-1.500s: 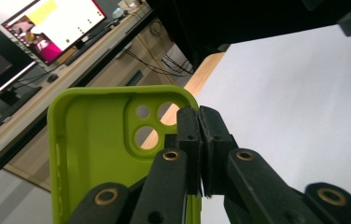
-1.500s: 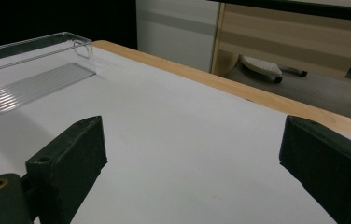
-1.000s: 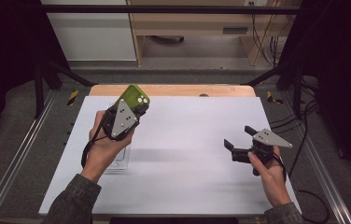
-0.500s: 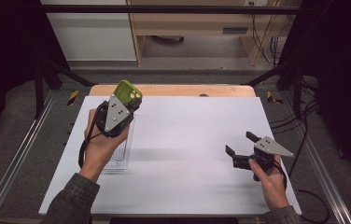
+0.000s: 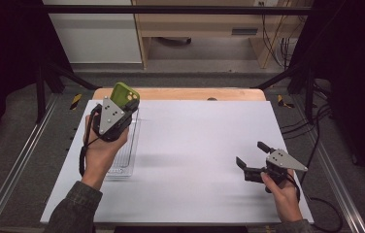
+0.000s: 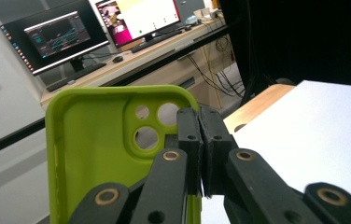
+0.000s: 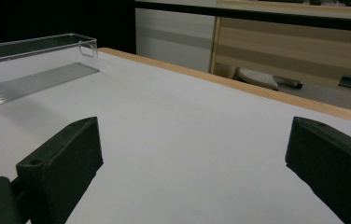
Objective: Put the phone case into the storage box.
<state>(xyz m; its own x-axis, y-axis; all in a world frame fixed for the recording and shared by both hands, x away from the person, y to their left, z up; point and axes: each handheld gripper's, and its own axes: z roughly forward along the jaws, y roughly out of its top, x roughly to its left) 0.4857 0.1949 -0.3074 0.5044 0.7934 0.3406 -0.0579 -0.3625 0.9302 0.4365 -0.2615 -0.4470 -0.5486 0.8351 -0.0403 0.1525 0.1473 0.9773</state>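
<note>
1. A green phone case (image 5: 124, 94) is held up above the bench (image 5: 195, 145) by the left claw (image 5: 128, 108), over the far left part of the white surface.
2. In the left gripper view the two black jaws are seen pressed together on the case's (image 6: 99, 140) right edge, just beside its camera cut-out, so the left claw (image 6: 200, 140) is clamped on the green phone case.
3. The case is shown with its hollow inner side toward that camera, standing roughly upright with the cut-out at the top.
4. Below and just beside the left hand (image 5: 102, 150), a clear plastic tray (image 5: 124, 162) is seen lying flat on the bench; whether the case hangs directly over it cannot be told for certain from the high view.
5. The right claw (image 5: 252, 156) is held low over the near right part of the bench, well apart from the case, and is pointed toward the left.
6. Its jaws are seen standing wide apart in the right gripper view, with bare white bench (image 7: 187, 140) between them and nothing gripped by the right claw (image 7: 197, 168).
7. From that same view the clear tray (image 7: 33, 56) is picked out at the far left, resting on the bench surface.
8. Monitors (image 6: 61, 35) on a desk are seen behind the case in the left gripper view.
</note>
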